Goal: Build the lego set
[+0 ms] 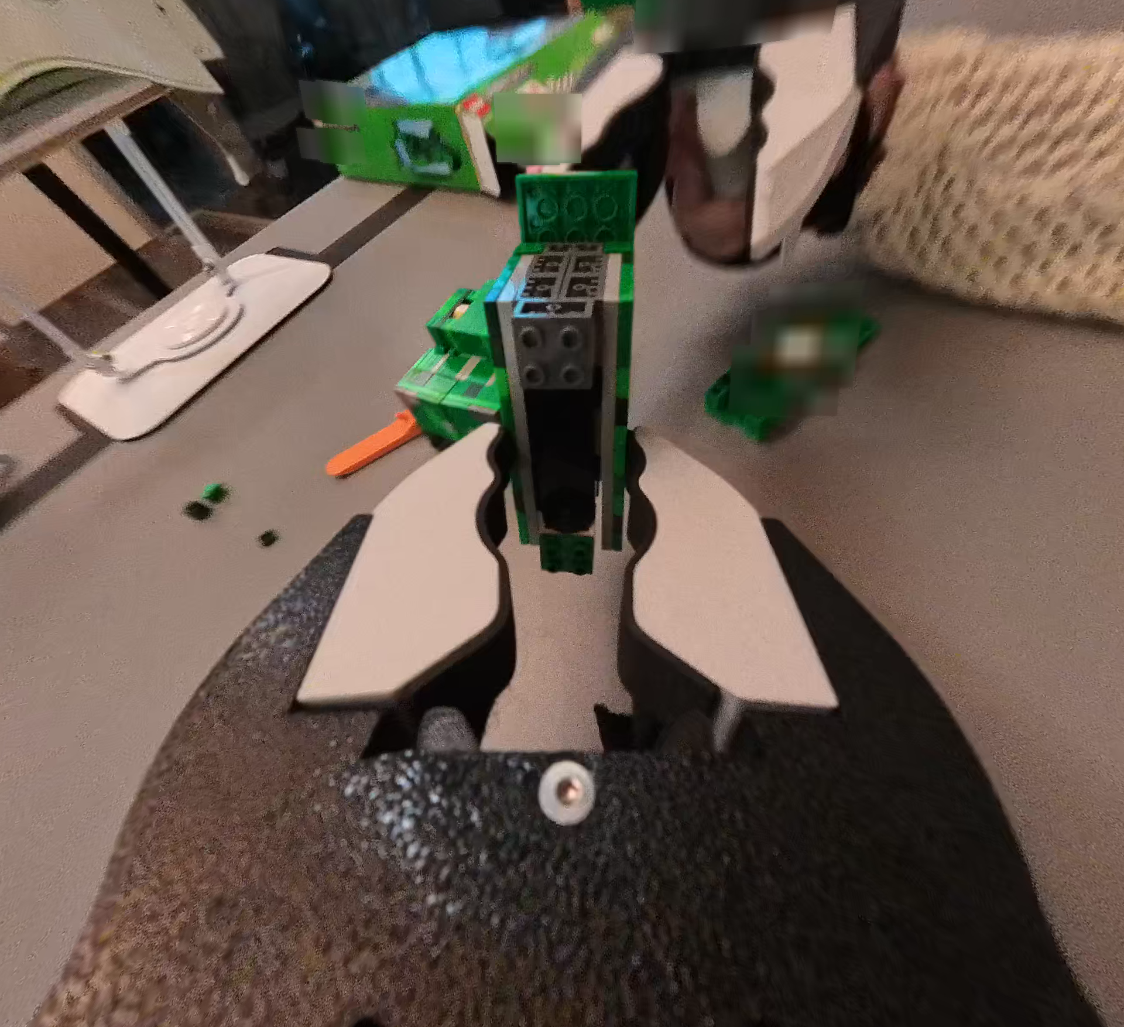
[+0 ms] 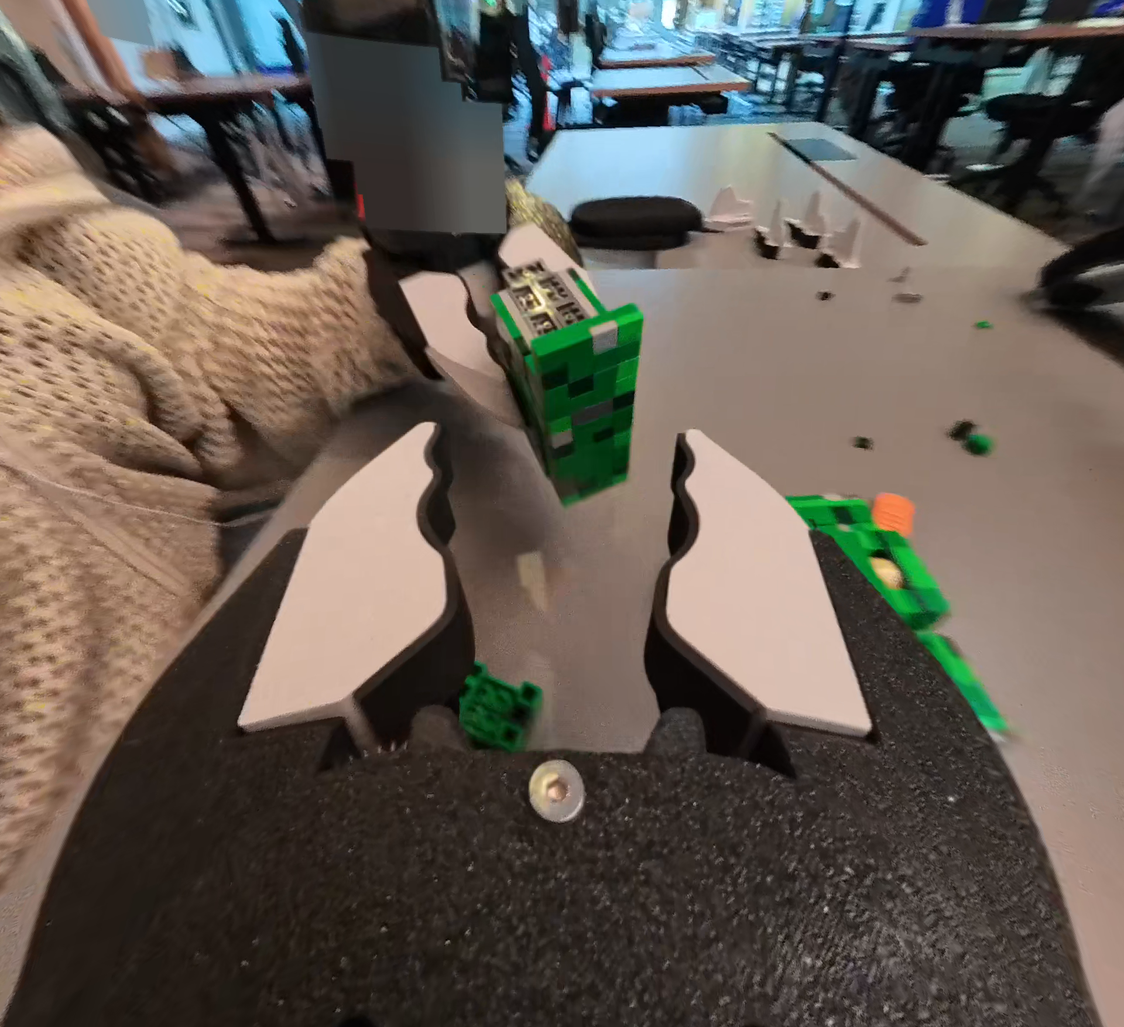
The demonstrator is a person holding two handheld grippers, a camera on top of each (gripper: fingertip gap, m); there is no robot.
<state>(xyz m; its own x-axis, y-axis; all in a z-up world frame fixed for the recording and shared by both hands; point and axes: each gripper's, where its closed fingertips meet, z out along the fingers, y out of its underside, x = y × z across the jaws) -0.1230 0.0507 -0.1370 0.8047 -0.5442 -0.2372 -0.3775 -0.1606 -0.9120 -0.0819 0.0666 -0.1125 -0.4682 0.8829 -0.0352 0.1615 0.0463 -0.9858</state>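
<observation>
Item: green block tower point(image 1: 565, 389), tall, patchy green shell, grey studded core, one face hollow and dark. My left gripper point(image 1: 565, 487) pinches its lower end, lifting it above the grey table point(image 1: 243, 602). My right gripper point(image 2: 556, 487) hangs spread, empty, just beside the tower
</observation>
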